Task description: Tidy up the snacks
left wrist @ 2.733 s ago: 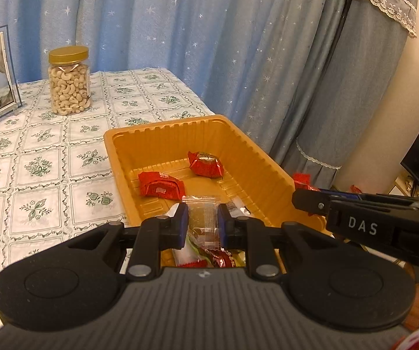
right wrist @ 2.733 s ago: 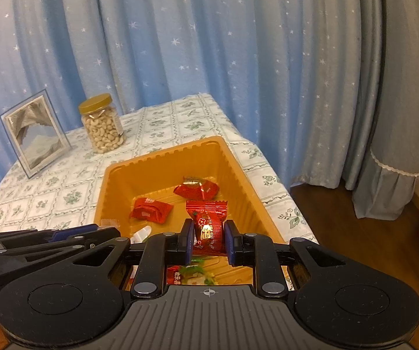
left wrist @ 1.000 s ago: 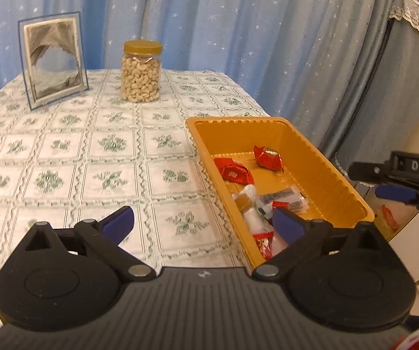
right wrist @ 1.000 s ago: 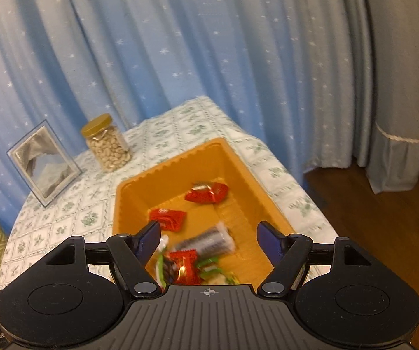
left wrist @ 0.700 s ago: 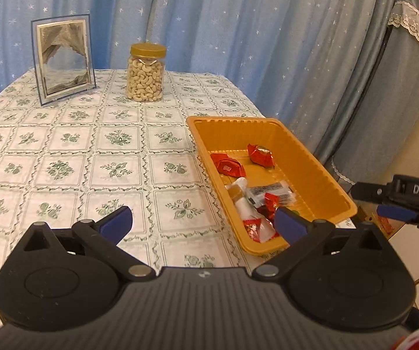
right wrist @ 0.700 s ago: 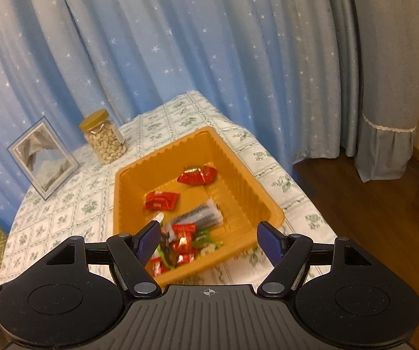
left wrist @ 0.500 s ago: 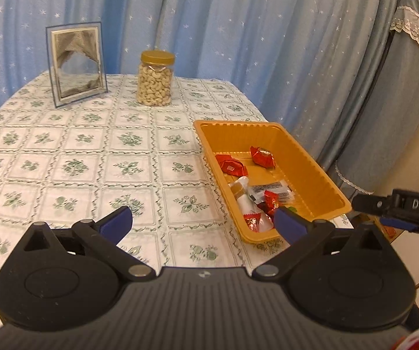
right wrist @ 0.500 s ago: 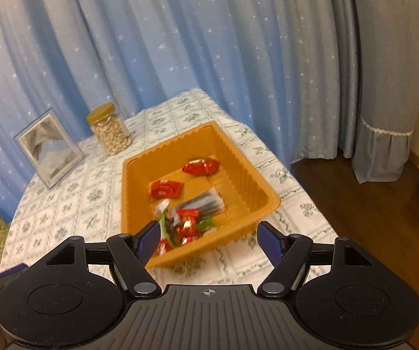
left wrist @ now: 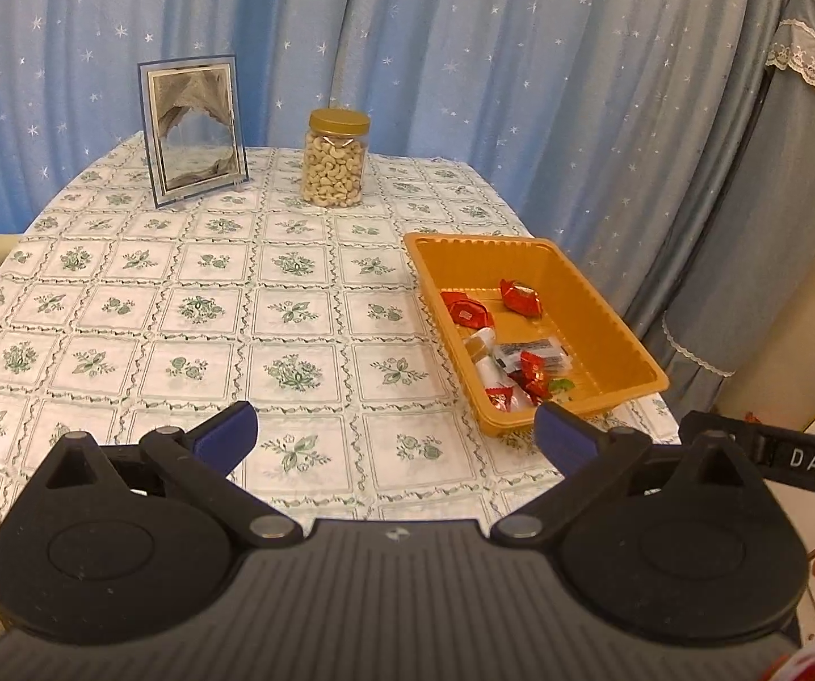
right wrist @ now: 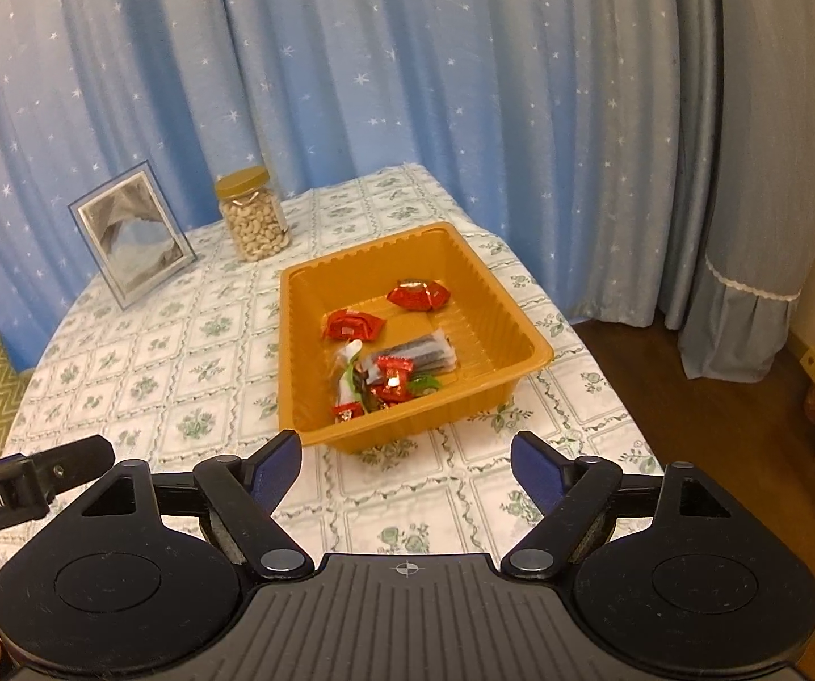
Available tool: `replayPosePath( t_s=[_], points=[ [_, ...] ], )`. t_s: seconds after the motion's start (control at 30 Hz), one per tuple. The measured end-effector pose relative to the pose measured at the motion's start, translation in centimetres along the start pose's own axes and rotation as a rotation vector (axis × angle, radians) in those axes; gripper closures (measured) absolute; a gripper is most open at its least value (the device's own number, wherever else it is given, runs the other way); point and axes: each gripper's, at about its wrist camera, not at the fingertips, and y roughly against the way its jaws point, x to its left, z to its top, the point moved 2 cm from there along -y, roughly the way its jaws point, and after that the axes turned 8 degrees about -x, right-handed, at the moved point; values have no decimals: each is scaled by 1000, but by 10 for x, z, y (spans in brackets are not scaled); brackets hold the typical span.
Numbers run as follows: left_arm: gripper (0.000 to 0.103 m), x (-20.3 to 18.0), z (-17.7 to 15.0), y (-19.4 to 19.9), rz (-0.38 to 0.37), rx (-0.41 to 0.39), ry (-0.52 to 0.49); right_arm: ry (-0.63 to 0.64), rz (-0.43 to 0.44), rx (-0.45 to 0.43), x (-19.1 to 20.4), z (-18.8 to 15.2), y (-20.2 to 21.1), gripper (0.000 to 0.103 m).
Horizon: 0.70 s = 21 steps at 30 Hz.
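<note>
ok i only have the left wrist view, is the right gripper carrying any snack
observer: no, nothing is between the fingers of the right gripper. Its jaws are opening above the tablecloth, short of the orange tray.
operator: and whats past the table edge on that side
observer: bare wooden floor, running up to the curtain.

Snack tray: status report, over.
Left gripper open, empty; right gripper opening, empty. Snacks inside orange tray. Nothing in the way.
</note>
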Motion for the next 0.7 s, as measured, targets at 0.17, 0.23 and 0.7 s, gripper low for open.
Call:
replayPosePath(
  t_s=[0.17,0.23,0.7],
  points=[
    [0,-2,-2,16,-9,5,-12,22,-19,-2,4,-3,20,22],
    [0,-5,-3,24,-7,1,-19,34,-23,-7,6,-5,28,21],
    [0,-19,-18,68,16,-20,-99,114,-44,-32,19,-18,77,21]
  ],
)
